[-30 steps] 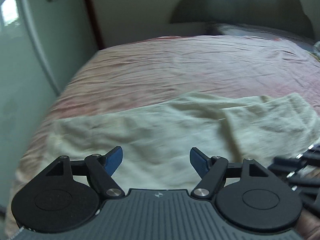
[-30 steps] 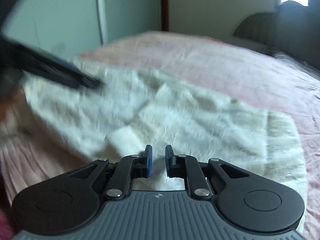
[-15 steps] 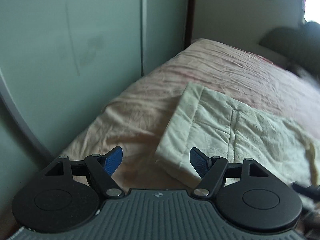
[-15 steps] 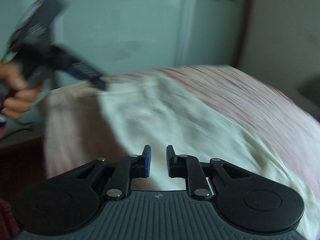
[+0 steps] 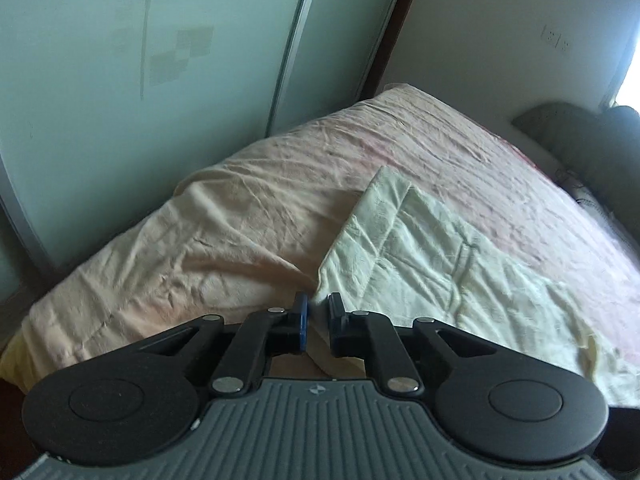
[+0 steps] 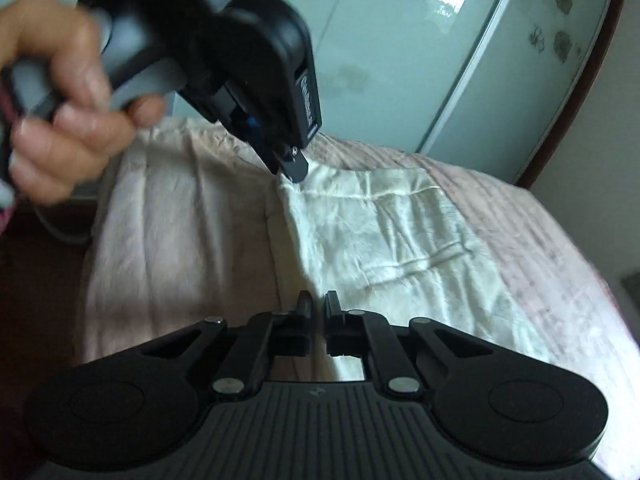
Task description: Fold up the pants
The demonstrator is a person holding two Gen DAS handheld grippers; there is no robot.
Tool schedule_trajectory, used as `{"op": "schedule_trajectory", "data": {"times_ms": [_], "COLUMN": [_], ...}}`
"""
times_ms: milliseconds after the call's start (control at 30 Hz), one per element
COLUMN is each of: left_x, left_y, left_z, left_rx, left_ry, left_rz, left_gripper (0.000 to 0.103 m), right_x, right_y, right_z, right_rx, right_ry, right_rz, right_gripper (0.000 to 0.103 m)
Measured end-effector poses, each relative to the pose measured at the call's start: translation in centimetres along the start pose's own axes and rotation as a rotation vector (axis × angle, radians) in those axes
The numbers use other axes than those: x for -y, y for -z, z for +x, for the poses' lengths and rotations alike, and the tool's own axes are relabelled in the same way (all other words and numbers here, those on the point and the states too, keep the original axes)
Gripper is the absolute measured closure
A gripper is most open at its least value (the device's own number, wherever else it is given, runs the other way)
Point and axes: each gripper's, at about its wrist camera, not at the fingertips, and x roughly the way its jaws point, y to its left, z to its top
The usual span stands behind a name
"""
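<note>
The cream pants [image 5: 432, 256] lie flat on the pink bed [image 5: 240, 224], their hemmed end pointing toward the wardrobe. My left gripper [image 5: 318, 312] is shut on the near corner of that end. In the right wrist view the same pants [image 6: 384, 240] stretch away across the bed, and my left gripper [image 6: 294, 170], held by a hand, pinches the far corner of the cloth. My right gripper [image 6: 318, 308] is shut on the pants' edge close to the camera.
A pale green sliding wardrobe [image 5: 140, 80] stands close along the bed's side. A dark headboard and pillow [image 5: 580, 140] lie at the far right. The bed's edge [image 6: 92, 248] drops to a dark floor on the left.
My left gripper was open above the pants; it has swung to the hem end and shut on the corner. My right gripper stayed shut and turned toward the wardrobe.
</note>
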Motion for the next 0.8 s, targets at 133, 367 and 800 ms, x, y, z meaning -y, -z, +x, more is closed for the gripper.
{"op": "schedule_trajectory", "data": {"times_ms": [133, 367, 800], "left_x": [-0.4, -3.2, -3.1], "left_y": [0.2, -0.5, 0.4], "left_z": [0.5, 0.0, 3.1], "left_rx": [-0.001, -0.101, -0.313], "left_ry": [-0.001, 0.085, 0.440], "left_rz": [-0.003, -0.122, -0.360], "left_gripper": [0.090, 0.041, 0.027], "right_x": [-0.8, -3.7, -2.8], "right_y": [0.1, 0.9, 0.2], "right_z": [0.3, -0.5, 1.0], "right_rx": [0.006, -0.022, 0.006], "right_ry": [0.022, 0.162, 0.202], "right_rz": [-0.011, -0.190, -0.174], "right_gripper": [0.093, 0.043, 0.088]}}
